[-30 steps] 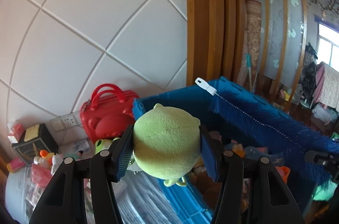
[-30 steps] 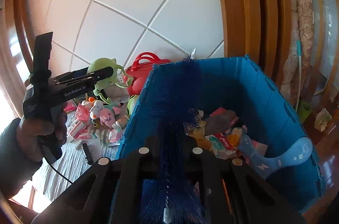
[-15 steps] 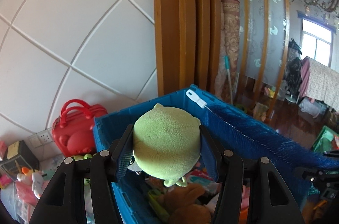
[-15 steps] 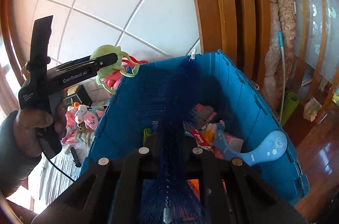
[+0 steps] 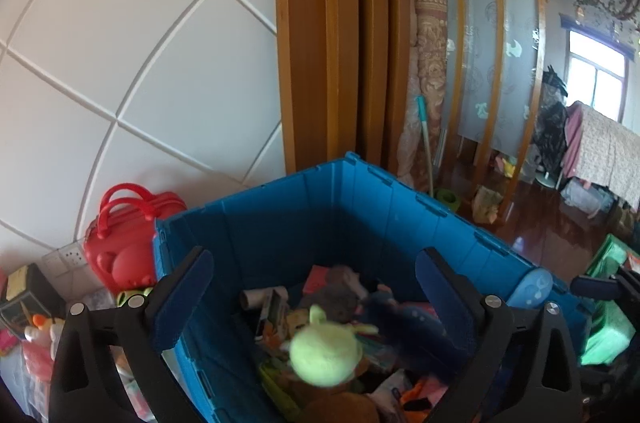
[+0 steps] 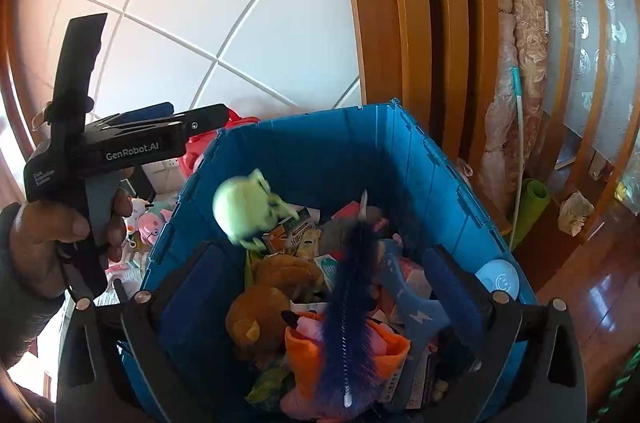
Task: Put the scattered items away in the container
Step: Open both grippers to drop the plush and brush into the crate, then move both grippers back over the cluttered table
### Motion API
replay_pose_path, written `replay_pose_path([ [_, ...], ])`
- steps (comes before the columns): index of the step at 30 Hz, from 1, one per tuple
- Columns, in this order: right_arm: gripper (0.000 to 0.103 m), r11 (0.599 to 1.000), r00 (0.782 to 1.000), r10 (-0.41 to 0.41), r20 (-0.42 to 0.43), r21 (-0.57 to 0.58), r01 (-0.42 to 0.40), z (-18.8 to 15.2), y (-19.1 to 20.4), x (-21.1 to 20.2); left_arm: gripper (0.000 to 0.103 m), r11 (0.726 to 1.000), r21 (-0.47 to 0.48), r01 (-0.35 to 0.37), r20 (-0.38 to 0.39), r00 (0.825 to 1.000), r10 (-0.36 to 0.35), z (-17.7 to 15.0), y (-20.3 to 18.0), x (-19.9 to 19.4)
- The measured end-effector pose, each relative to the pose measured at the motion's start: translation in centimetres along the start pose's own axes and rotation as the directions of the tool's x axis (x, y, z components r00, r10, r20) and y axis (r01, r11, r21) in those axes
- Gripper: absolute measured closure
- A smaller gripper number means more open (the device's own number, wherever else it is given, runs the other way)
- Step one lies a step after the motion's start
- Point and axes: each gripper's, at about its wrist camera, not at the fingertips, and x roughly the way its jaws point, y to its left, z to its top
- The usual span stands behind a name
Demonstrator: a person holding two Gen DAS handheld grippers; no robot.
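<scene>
Both grippers hang over the open, ribbed blue plastic crate (image 5: 360, 215), each with its blue-padded jaws spread wide and nothing between them. From the left gripper (image 5: 312, 287), the round, fuzzy lime-green plush toy (image 5: 324, 351) shows blurred below the pads, over the heap inside the crate; whether it touches the heap cannot be told. The right wrist view shows the same plush (image 6: 240, 207) smeared near the crate's left wall, beside the left gripper's black moulded body, which a hand (image 6: 48, 243) grips by the handle. Beneath the right gripper (image 6: 320, 291), the long blue bottle brush (image 6: 352, 307), with soft dense bristles on a twisted wire stem and a white tip at each end, lies lengthwise on top of the pile, free of the pads. Around it sit a brown furry plush (image 6: 260, 311), an orange cloth piece (image 6: 308, 355), small printed packets and a smooth pale-blue paddle-shaped toy (image 6: 496, 279) leaning at the right rim. A glossy red hard-shell toy case (image 5: 124, 243) with looped handles stands outside the crate against the white panelled wall (image 5: 140, 63).
</scene>
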Motion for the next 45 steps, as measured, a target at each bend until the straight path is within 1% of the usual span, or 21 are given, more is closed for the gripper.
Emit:
replay_pose_path([
  [5, 0.0, 1.0, 1.0, 0.015, 0.002, 0.002, -0.015, -0.1, 0.3, 0.2, 0.001, 0.999, -0.023, -0.034, -0.006, 0.999, 0.034, -0.8, 0.8, -0.7],
  [11, 0.0, 0.999, 0.999, 0.037, 0.013, -0.031, -0.036, 0.4, 2.5, 0.1, 0.001, 0.997, -0.032, -0.077, 0.004, 0.997, 0.077, -1.4, 2.7, -2.6],
  [14, 0.0, 0.998, 0.999, 0.049, 0.016, -0.051, -0.048, 0.6, 4.2, 0.0, 0.001, 0.994, -0.044, -0.101, 0.003, 0.995, 0.101, -2.1, 3.9, -3.6],
  [16, 0.0, 0.996, 0.998, 0.06, 0.014, -0.065, -0.059, 0.7, 5.5, 0.1, 0.001, 0.991, -0.071, -0.117, -0.014, 0.993, 0.116, -2.7, 5.3, -4.3],
  [18, 0.0, 0.995, 0.997, 0.073, 0.016, -0.075, -0.071, 0.7, 7.0, 0.1, 0.001, 0.986, -0.111, -0.122, -0.024, 0.992, 0.12, -3.8, 7.0, -5.4],
  [22, 0.0, 0.988, 0.994, 0.107, 0.012, -0.111, -0.105, 0.4, 10.8, 0.2, 0.001, 0.975, -0.144, -0.172, -0.041, 0.985, 0.168, -6.4, 10.3, -7.9],
  [25, 0.0, 0.982, 0.99, 0.142, -0.002, -0.128, -0.141, 0.2, 13.9, 0.6, 0.0, 0.959, -0.162, -0.233, -0.059, 0.972, 0.226, -8.4, 12.9, -9.8],
  [30, 0.0, 0.965, 0.981, 0.191, -0.036, -0.178, -0.195, -0.3, 19.7, 1.5, 0.001, 0.928, -0.203, -0.313, -0.076, 0.95, 0.304, -11.1, 17.6, -13.7],
  [35, 0.0, 0.946, 0.97, 0.235, -0.069, -0.213, -0.244, -1.1, 25.0, 2.1, 0.001, 0.888, -0.242, -0.392, -0.103, 0.92, 0.378, -14.0, 22.3, -17.2],
  [41, 0.0, 0.926, 0.959, 0.266, -0.102, -0.248, -0.283, -2.2, 30.6, 2.7, 0.0, 0.845, -0.285, -0.453, -0.145, 0.891, 0.429, -17.5, 26.7, -20.9],
  [45, 0.0, 0.918, 0.954, 0.274, -0.124, -0.262, -0.298, -3.0, 33.9, 3.2, 0.001, 0.822, -0.314, -0.475, -0.167, 0.88, 0.444, -19.8, 29.2, -23.2],
])
